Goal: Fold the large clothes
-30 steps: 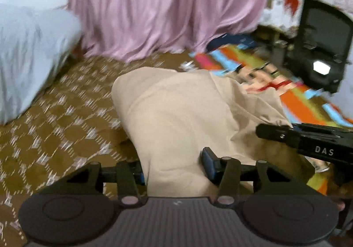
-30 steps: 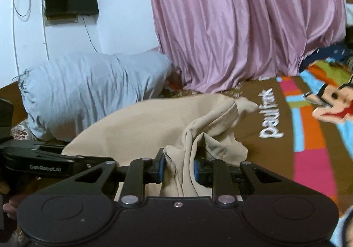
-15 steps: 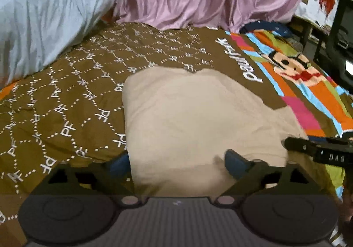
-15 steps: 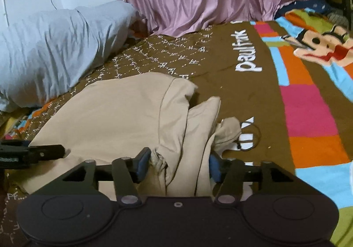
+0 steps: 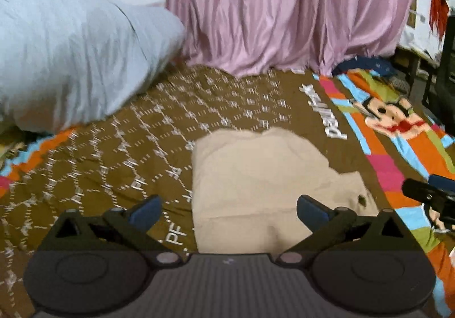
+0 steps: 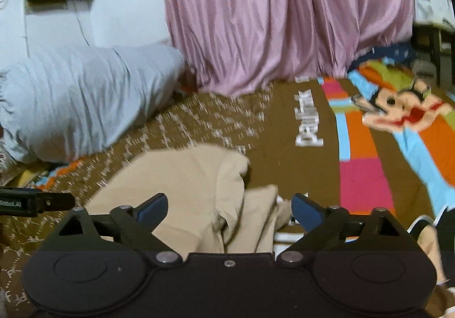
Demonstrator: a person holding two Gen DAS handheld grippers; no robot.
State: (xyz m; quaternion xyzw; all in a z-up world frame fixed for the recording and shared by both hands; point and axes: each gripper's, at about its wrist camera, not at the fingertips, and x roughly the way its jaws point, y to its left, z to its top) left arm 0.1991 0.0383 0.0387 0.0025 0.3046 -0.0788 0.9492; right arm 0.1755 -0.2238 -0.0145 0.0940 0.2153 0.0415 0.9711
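While your left gripper [image 5: 227, 211] stands wide, its jaws just opened and empty, the one beige garment [image 5: 264, 184] lies folded on the brown bedspread [image 5: 119, 164]. In the right view, your right gripper [image 6: 229, 208] has likewise just opened, pads clear of the bunched edge. It looks soft and limp; pinch doubled corners.
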